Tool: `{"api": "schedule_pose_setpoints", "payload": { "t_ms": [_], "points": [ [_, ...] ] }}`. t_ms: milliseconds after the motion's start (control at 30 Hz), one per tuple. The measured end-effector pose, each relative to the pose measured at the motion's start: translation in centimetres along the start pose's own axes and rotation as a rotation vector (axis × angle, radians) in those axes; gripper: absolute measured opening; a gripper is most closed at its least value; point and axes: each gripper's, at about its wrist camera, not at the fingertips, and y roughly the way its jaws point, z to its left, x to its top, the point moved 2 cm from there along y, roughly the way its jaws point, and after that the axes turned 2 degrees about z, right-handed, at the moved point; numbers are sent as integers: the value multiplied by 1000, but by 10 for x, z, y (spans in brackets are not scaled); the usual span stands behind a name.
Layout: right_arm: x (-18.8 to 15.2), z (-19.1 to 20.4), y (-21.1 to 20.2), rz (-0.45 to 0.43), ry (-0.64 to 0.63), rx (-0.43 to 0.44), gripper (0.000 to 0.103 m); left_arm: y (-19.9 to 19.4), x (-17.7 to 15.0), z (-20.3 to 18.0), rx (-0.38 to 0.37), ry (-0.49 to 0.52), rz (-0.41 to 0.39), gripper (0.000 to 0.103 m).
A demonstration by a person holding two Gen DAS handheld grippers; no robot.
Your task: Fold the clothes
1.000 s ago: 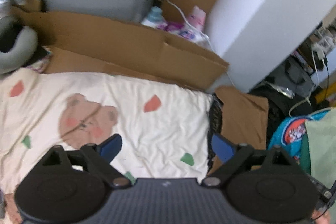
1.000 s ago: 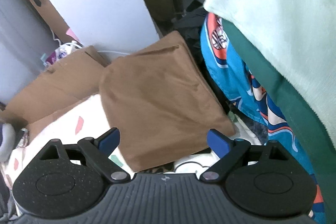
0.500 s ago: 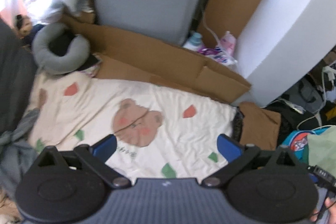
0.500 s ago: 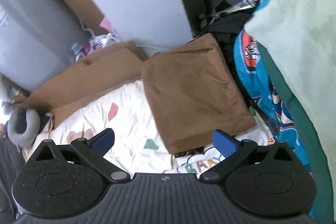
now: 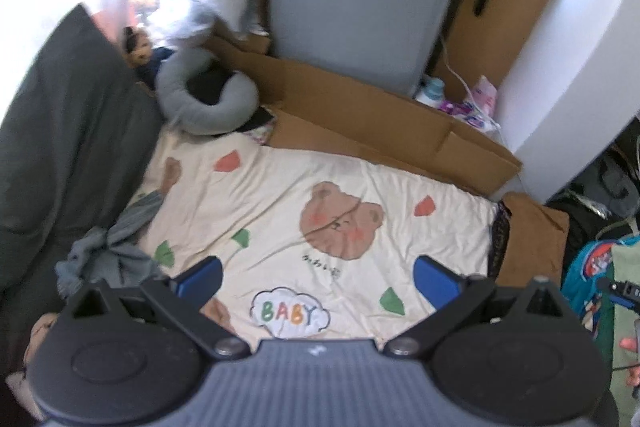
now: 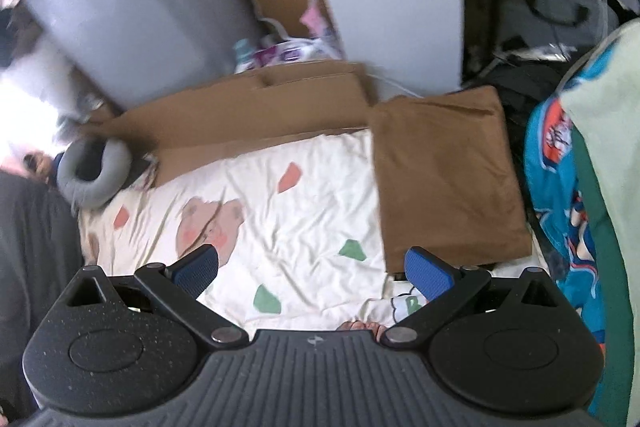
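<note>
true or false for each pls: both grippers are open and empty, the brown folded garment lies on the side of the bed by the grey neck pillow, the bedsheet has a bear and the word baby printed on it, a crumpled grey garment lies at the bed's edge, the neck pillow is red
1. Both grippers are open and empty: true. The left gripper and right gripper hold nothing between their blue pads.
2. The brown folded garment lies by the grey neck pillow: false. It lies at the opposite side of the bed.
3. The bedsheet shows a bear and the word BABY: true.
4. A crumpled grey garment lies at the bed's edge: true.
5. The neck pillow is red: false. It is grey.
</note>
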Motion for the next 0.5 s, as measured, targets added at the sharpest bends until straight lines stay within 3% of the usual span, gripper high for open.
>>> {"api": "schedule_pose_setpoints", "payload": {
  "t_ms": [500],
  "points": [
    [-31, 91, -29, 27, -209, 5, 103, -53, -72, 19, 56, -40, -105, 103]
  ]
}}
